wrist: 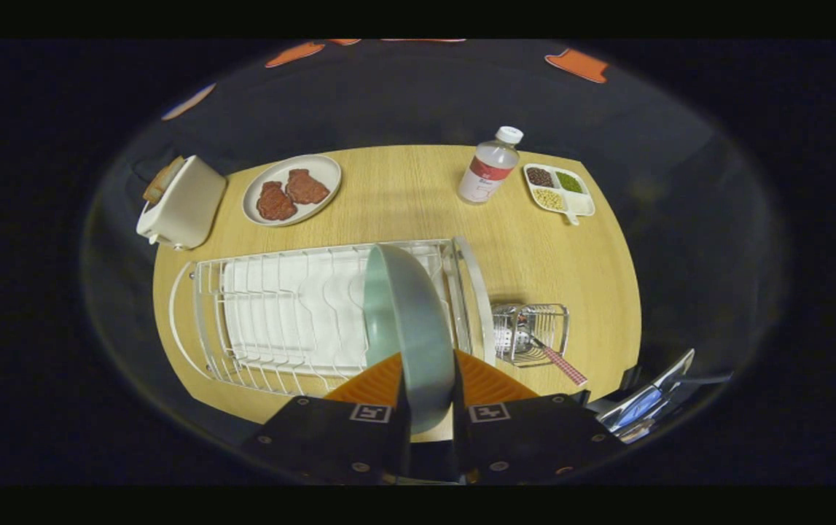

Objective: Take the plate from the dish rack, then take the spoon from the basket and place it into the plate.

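A grey-green plate [409,328] stands on edge between my fingers, its rim pinched by both of them. My gripper [428,375] is shut on that plate, above the right end of the white wire dish rack [279,313]. To the right of the rack stands a small wire basket [530,332]. A spoon [560,362] with a red-and-white checked handle leans out of the basket toward me.
On the wooden table [403,197] beyond the rack are a white plate with two pieces of meat [291,189], a clear bottle [489,166] and a white divided tray of beans [558,189]. A white toaster [183,202] sits at the far left corner.
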The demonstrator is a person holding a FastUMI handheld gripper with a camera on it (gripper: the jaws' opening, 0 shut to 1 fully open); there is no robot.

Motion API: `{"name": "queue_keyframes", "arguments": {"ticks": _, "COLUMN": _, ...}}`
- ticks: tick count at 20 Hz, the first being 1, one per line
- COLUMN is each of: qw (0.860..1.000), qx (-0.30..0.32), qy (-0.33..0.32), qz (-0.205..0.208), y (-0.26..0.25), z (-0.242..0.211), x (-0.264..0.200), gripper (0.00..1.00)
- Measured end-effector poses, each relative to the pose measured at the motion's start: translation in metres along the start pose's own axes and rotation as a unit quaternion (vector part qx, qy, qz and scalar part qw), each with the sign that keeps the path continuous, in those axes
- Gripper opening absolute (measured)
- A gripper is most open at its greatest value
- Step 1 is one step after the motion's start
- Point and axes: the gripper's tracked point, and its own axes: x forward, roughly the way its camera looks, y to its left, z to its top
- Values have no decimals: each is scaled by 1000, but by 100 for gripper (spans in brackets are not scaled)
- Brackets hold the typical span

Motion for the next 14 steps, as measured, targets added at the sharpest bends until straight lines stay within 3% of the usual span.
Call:
{"name": "queue_keyframes", "arguments": {"ticks": 5, "qw": 999, "qx": -3, "qy": -22, "qz": -32, "y": -18, "z": 5, "x": -20, "gripper": 24}}
{"name": "queue_keyframes", "arguments": {"ticks": 8, "qw": 999, "qx": 34, "qy": -41, "qz": 9, "y": -19, "z": 9, "x": -45, "gripper": 21}}
{"name": "queue_keyframes", "arguments": {"ticks": 12, "qw": 997, "qx": 29, "qy": -72, "qz": 16, "y": -47, "z": -8, "x": -61, "gripper": 20}}
{"name": "queue_keyframes", "arguments": {"ticks": 14, "qw": 996, "qx": 26, "qy": -78, "qz": 44, "y": -53, "z": -26, "x": -66, "gripper": 20}}
